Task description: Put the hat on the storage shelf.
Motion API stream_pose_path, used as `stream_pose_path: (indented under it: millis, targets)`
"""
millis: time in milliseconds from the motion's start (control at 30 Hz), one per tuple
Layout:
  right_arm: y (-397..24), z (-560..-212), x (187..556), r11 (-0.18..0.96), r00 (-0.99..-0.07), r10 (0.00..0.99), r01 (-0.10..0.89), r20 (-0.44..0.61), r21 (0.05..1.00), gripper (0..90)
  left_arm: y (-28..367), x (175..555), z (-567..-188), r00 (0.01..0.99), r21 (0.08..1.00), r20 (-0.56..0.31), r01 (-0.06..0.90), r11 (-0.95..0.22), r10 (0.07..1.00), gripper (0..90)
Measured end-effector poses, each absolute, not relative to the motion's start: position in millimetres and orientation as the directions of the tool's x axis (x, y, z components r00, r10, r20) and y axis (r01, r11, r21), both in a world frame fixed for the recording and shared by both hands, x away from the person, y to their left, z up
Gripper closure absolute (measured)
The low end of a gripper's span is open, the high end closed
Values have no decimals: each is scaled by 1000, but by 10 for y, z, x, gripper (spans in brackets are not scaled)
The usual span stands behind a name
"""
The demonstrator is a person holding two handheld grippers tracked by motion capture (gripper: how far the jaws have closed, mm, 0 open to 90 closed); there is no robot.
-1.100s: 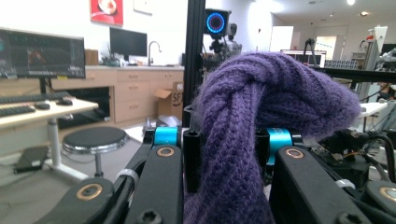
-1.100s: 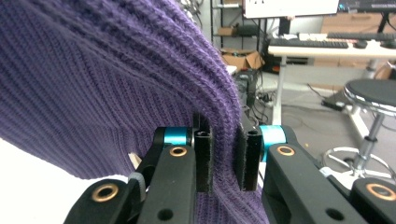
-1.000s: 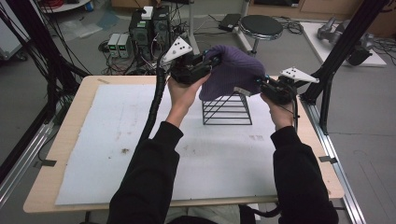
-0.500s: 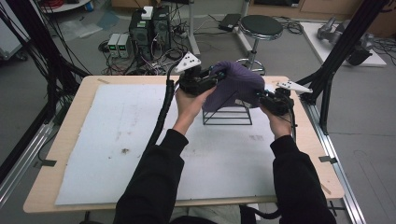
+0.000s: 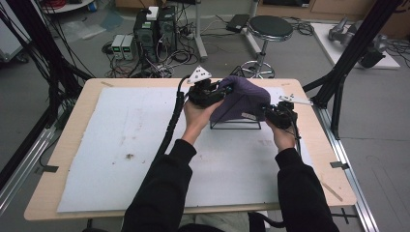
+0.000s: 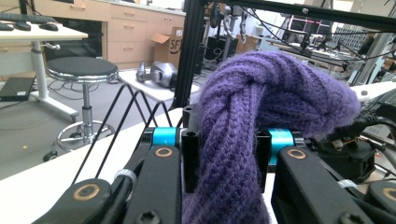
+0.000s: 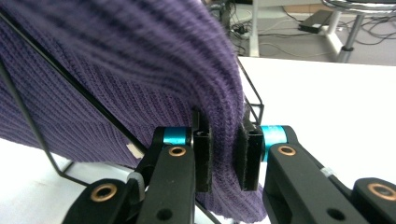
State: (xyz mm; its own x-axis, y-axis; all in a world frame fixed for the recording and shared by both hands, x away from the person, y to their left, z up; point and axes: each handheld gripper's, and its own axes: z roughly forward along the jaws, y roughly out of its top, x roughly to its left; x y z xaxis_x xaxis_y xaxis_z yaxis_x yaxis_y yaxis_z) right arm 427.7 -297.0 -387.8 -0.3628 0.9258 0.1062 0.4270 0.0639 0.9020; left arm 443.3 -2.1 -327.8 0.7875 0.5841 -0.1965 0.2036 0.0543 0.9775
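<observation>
A purple knitted hat (image 5: 239,99) lies draped over a black wire rack (image 5: 235,126) at the far middle of the white mat. My left gripper (image 5: 223,92) is shut on the hat's left edge. In the left gripper view its pads (image 6: 190,158) pinch a thick fold of the knit (image 6: 243,116), and rack wires (image 6: 133,105) rise to the left. My right gripper (image 5: 265,112) is shut on the hat's right lower edge. The right gripper view has the ribbed knit (image 7: 140,70) squeezed between the pads (image 7: 203,154), with rack wires (image 7: 56,74) crossing in front of it.
The white mat (image 5: 121,145) covers most of the wooden table (image 5: 72,111). A black frame post (image 5: 338,84) stands at the table's right far corner. A round stool (image 5: 270,26) and cabled electronics boxes (image 5: 145,34) sit on the floor beyond.
Both hands have come down with the hat, which has dropped from above the wire rack onto it and now covers its top. Both grips have held.
</observation>
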Motion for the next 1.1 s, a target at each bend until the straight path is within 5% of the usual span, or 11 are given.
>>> stream_pose_path:
  millis: [467, 633, 800, 967, 1100]
  targets:
    - [-2914, -4006, 4348, 98, -323, 942, 517, 88, 850, 762, -36, 4445, -3410, 776, 972, -197, 233, 17, 600, 720]
    - [-2965, -4022, 4365, 79, -312, 943, 549, 117, 832, 592, -51, 4441, -3416, 773, 973, -189, 230, 11, 606, 665]
    - [-3023, -4008, 4358, 46, -296, 942, 581, 158, 812, 335, -57, 4469, -3447, 769, 967, -223, 250, 40, 599, 467]
    - [-3034, -3974, 4324, 46, -269, 954, 571, 134, 819, 214, -49, 4455, -3428, 771, 974, -200, 221, 41, 605, 375]
    - [-3013, -3881, 4256, 35, -269, 955, 514, 122, 857, 200, -13, 4427, -3370, 770, 980, -186, 194, 55, 610, 352]
